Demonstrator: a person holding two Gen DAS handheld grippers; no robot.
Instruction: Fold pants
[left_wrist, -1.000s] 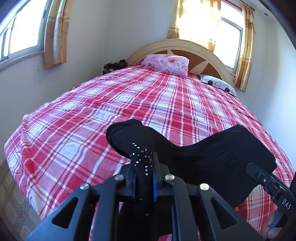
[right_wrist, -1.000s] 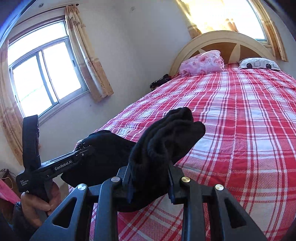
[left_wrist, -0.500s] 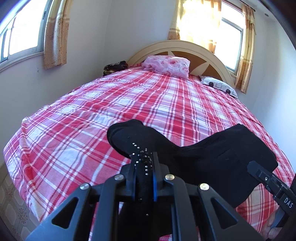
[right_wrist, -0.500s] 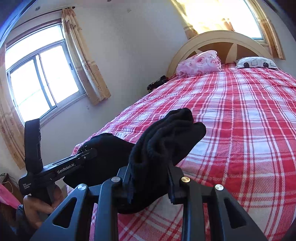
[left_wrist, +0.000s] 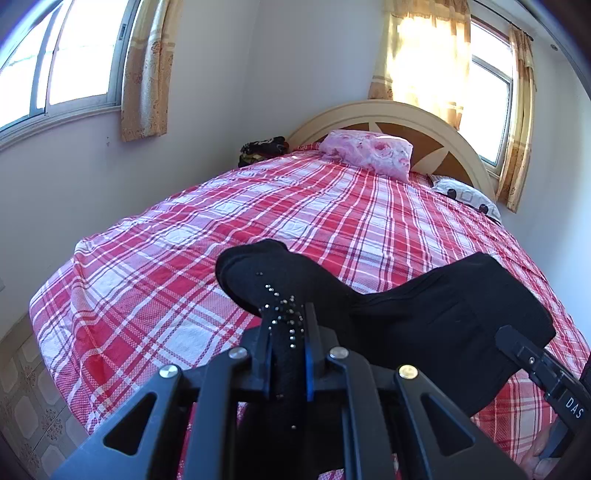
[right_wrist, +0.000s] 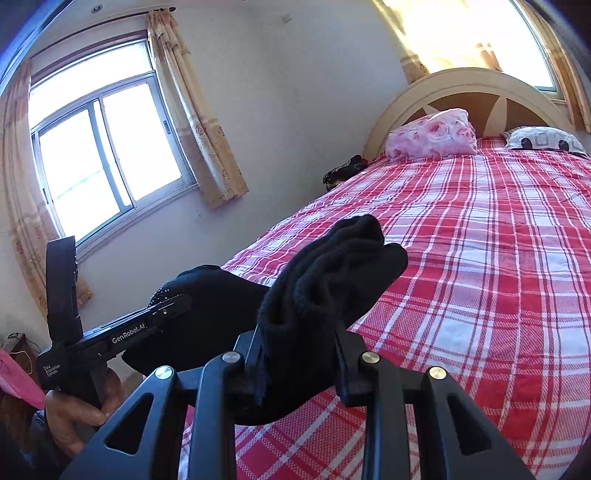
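Observation:
The black pants (left_wrist: 424, 310) hang between both grippers above the near end of the bed. My left gripper (left_wrist: 287, 332) is shut on one edge of them, where small studs show. My right gripper (right_wrist: 299, 343) is shut on a bunched part of the pants (right_wrist: 332, 266). The left gripper also shows in the right wrist view (right_wrist: 162, 314), at lower left, held by a hand. The right gripper's body shows at the lower right of the left wrist view (left_wrist: 543, 373). The lower part of the pants is hidden behind the grippers.
The bed has a red and white plaid sheet (left_wrist: 295, 214). A pink pillow (left_wrist: 369, 153) and a white patterned pillow (left_wrist: 465, 195) lie by the headboard (left_wrist: 388, 114). A dark bundle (left_wrist: 262, 147) sits in the far left corner. Tiled floor (left_wrist: 26, 398) lies left of the bed.
Both grippers have tilted slightly upward with the pants still held; more of the wall and windows shows now. The grip on the pants is unchanged.

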